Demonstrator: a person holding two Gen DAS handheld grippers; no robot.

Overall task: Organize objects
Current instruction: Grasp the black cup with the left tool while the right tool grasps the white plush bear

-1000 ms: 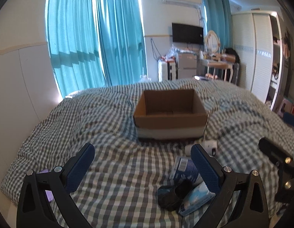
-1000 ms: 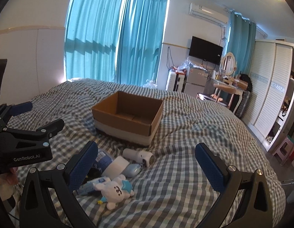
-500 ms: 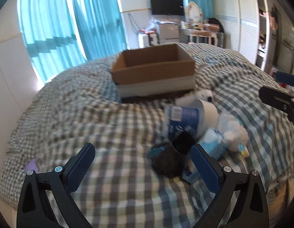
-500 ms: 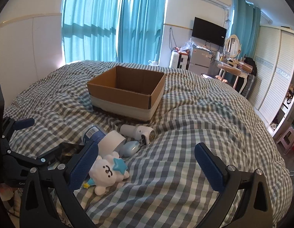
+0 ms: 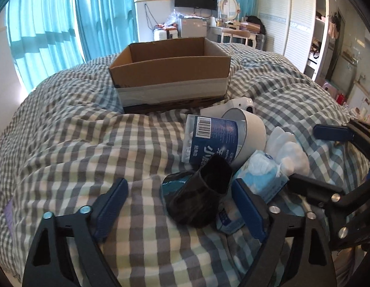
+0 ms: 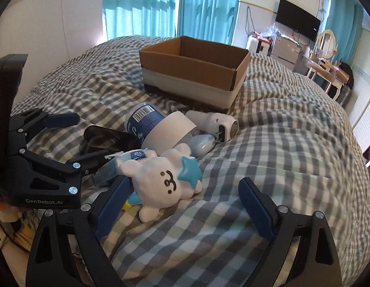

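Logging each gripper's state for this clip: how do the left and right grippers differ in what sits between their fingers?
The left gripper brackets the black sleeve lying on the bed; the right gripper has the white plush toy beside its left finger, with mostly bare checked duvet between the fingers. The left gripper shows in both views. Shared: both open, gripping nothing, facing the cardboard box.

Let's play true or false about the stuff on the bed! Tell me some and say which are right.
1. The cardboard box holds toys. False: what shows of its inside is bare.
2. The white plush toy lies on the checked blanket. True.
3. The left gripper is shut on the black cup. False: it is open, with the cup lying between its fingers.
4. The right gripper is open. True.
5. The blue canister stands upright. False: it lies on its side.
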